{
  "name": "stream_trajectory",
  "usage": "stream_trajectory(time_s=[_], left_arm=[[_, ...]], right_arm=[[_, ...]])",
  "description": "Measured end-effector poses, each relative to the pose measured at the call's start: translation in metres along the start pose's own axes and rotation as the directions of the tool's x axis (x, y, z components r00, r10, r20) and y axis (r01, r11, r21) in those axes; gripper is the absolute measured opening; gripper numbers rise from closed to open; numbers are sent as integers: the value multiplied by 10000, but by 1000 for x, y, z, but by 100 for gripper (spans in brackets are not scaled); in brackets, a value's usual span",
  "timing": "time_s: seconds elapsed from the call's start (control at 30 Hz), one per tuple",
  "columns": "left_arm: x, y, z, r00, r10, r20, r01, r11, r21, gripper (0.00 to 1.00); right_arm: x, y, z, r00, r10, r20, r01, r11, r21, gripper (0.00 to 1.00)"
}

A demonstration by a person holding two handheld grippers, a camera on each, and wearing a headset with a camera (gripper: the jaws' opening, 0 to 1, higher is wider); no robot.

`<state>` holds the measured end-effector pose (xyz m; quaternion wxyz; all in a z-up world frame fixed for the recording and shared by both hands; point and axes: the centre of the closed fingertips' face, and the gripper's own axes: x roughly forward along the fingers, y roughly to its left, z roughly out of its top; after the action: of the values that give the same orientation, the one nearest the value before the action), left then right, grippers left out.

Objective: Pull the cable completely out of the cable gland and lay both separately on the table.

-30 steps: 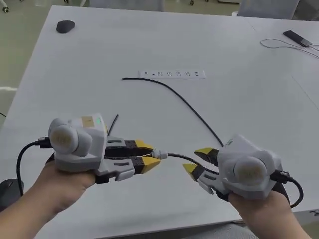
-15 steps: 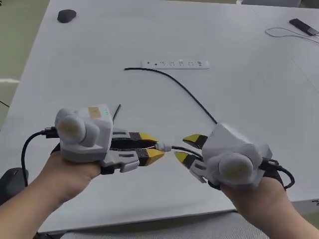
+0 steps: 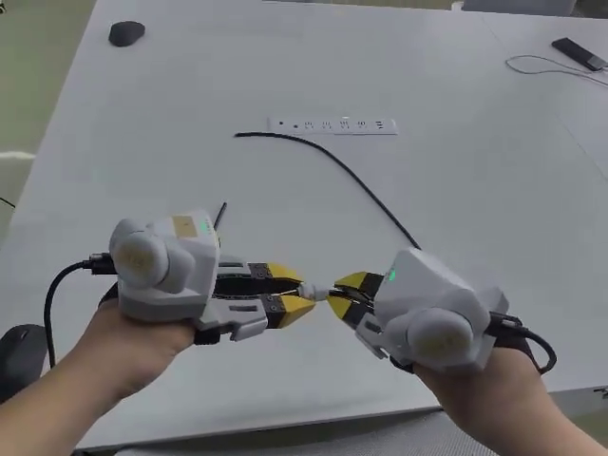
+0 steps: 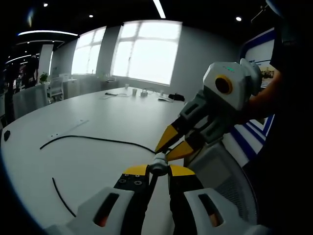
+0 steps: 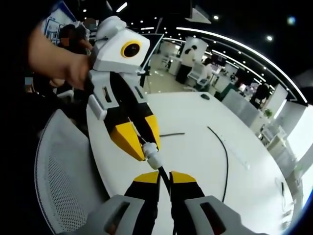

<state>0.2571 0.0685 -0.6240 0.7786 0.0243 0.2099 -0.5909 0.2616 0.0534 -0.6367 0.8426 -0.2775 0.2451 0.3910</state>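
1. Since half a second earlier, the right gripper [image 3: 344,291] has come in to the cable gland [image 3: 312,292]. Its jaws were spread then and now pinch the cable [image 3: 366,195] just beside the gland. The left gripper [image 3: 302,299] stays clamped on the gland itself.
2. Head view: the gland hangs above the table [image 3: 190,114], between the two grippers. The cable trails from it across the table and ends well beyond the gland, near a power strip [image 3: 332,124]. One gripper on each part looks like the set-up for a pull: one anchors the gland while the other draws the cable out.
3. Left gripper view: the left gripper [image 4: 159,169] has its jaws pressed on the gland [image 4: 158,163]. The right gripper [image 4: 168,148] meets it nose to nose just past the gland, so there is little slack to flex.
4. Right gripper view: the right gripper [image 5: 165,177] squeezes the cable just short of the gland [image 5: 150,152], and the cable still enters the gland.
5. Count: two grippers, one gland, one long cable, one power strip, and one short black strip [image 3: 220,214] lying apart from the gland on the table.
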Motion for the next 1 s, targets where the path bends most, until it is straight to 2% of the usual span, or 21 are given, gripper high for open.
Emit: stream_trajectory(time_s=[0.13, 0.2, 0.33, 0.63, 1.0], left_arm=[[1, 2, 2, 10000, 28, 61, -28, 9999, -142, 15], [0, 2, 2, 10000, 58, 66, -57, 9999, -99, 15], [-1, 4, 2, 9998, 172, 97, -171, 9998, -70, 15], [-3, 4, 3, 9994, 303, 179, -301, 9995, -110, 15], [-8, 2, 5, 9988, 373, 328, -367, 9992, -183, 15]], right_arm=[[0, -1, -1, 10000, 7, 14, -7, 9999, 100, 1], [1, -2, -2, 9999, 95, -34, -93, 9982, 585, 1], [3, -3, -4, 10000, 16, -87, -12, 9991, 431, 0], [4, -7, -11, 9998, -39, -189, 56, 9959, 901, 0], [0, -21, -41, 9969, -386, -691, 508, 9814, 1849, 0]])
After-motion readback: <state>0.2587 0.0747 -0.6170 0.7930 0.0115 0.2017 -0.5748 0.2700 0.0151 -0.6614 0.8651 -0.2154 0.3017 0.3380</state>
